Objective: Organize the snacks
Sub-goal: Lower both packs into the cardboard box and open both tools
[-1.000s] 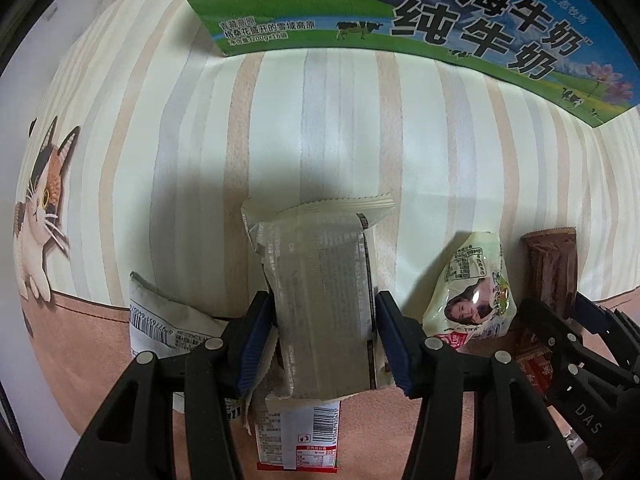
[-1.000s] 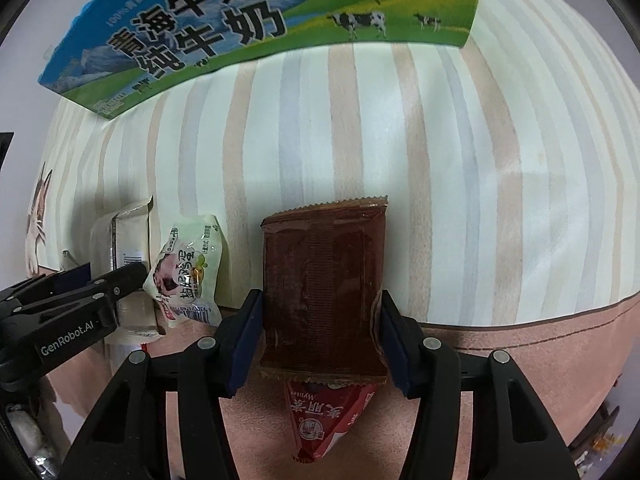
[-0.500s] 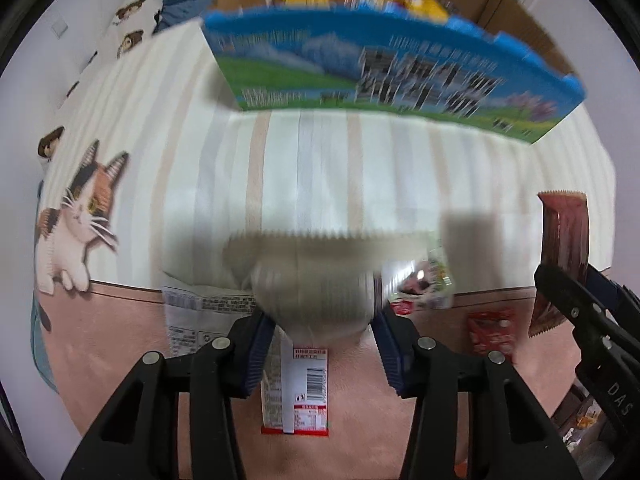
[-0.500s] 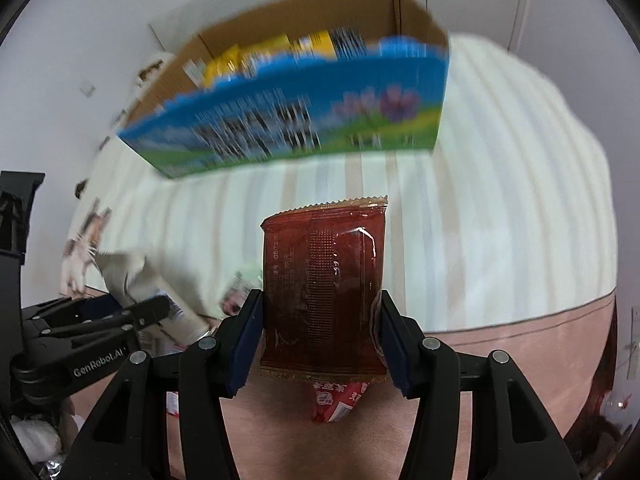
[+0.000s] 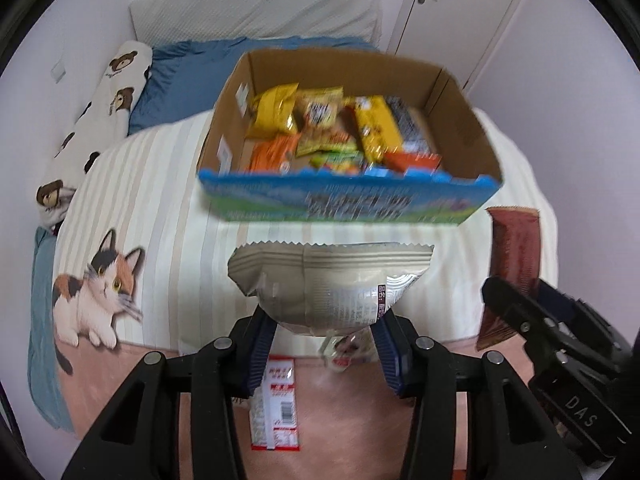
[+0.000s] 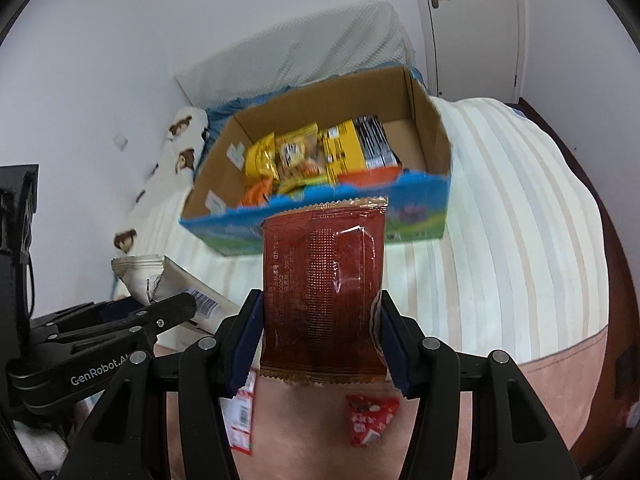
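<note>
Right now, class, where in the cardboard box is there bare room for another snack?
Inside the cardboard box, bare floor shows along the right wall, beside the black-striped packet. The left and middle are crowded with yellow packets and orange ones.

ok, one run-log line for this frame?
left hand-held gripper: shut on beige packet | right hand-held gripper: shut on brown packet | snack box: ahead, part-filled

Left gripper (image 5: 324,350): tilted steeply downward, both blue pads pressed against the sides of a grey packet (image 5: 332,280); its jaws have just been closing on it. Right gripper (image 6: 322,338): angled downward, pads clamped on the sides of a brown packet (image 6: 324,292). The two grippers sit side by side.
</note>
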